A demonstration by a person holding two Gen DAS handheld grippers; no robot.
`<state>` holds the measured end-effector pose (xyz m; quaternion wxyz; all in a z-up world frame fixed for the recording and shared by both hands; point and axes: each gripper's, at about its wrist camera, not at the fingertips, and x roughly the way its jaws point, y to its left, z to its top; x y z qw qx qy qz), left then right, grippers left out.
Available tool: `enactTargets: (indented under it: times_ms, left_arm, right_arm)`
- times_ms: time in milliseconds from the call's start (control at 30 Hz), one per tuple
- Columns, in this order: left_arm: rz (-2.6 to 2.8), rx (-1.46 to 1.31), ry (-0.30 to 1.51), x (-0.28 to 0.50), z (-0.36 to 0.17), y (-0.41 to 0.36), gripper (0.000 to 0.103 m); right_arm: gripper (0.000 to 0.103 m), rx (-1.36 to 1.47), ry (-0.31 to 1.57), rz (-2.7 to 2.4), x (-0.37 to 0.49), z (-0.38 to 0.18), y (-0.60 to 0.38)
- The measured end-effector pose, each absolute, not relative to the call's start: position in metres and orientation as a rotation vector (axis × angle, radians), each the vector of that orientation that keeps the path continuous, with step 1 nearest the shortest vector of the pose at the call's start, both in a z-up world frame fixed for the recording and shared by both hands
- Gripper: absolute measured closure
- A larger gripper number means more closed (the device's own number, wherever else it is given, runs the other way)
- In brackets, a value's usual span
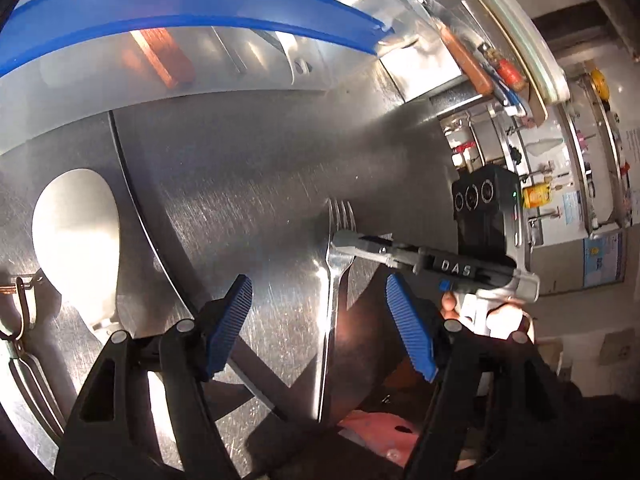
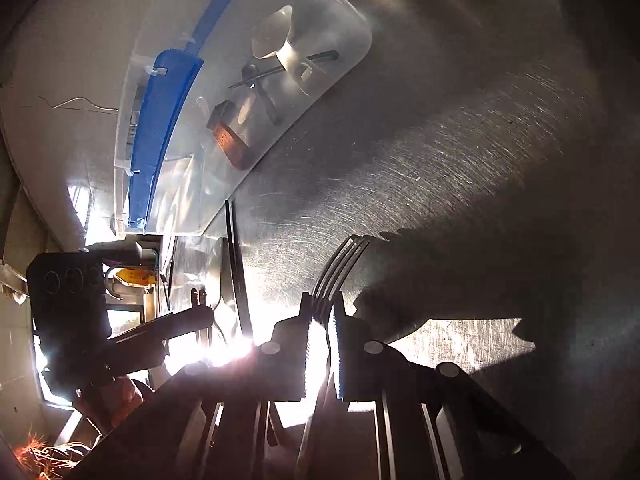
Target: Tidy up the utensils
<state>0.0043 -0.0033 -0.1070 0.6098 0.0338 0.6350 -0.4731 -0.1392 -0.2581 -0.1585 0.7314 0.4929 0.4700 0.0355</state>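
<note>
Your right hand-held gripper [image 2: 322, 344], lettered "DAS", is pinching the fork [image 2: 340, 268] near its tines, just above the steel desk [image 2: 440, 140]. Your left hand-held gripper [image 1: 320, 328] is hovering wide open, holding nothing, straddling the fork's handle.

readable text: "DAS", white letters on the black body of the right gripper [image 1: 362, 246], at about 4 o'clock in the left wrist view
wall posters [image 1: 602, 258]: print at 3 o'clock, too small to read
right wrist view: no legible text
</note>
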Motion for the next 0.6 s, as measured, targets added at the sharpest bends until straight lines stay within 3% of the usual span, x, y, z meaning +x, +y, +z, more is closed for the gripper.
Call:
enactTargets:
  times_ms: [200, 467, 533, 600]
  left_arm:
    - [-1.179, 0.285, 1.444, -0.039, -0.120, -0.022, 0.037]
    - [-1.242, 0.360, 1.505, -0.067, -0.140, -0.047, 0.038]
    - [-1.239, 0.348, 1.540, -0.067, -0.147, -0.048, 0.052]
    - [-1.204, 0.365, 1.537, -0.066, -0.150, -0.048, 0.085]
  right_arm:
    - [0.099, 1.154, 1.050, 0.121, -0.138, -0.158, -0.258]
    - [0.099, 1.250, 0.988, 0.184, -0.151, -0.141, -0.268]
    - [0.099, 1.253, 0.961, 0.187, -0.153, -0.133, -0.268]
    - [0.099, 1.243, 0.940, 0.195, -0.155, -0.125, -0.270]
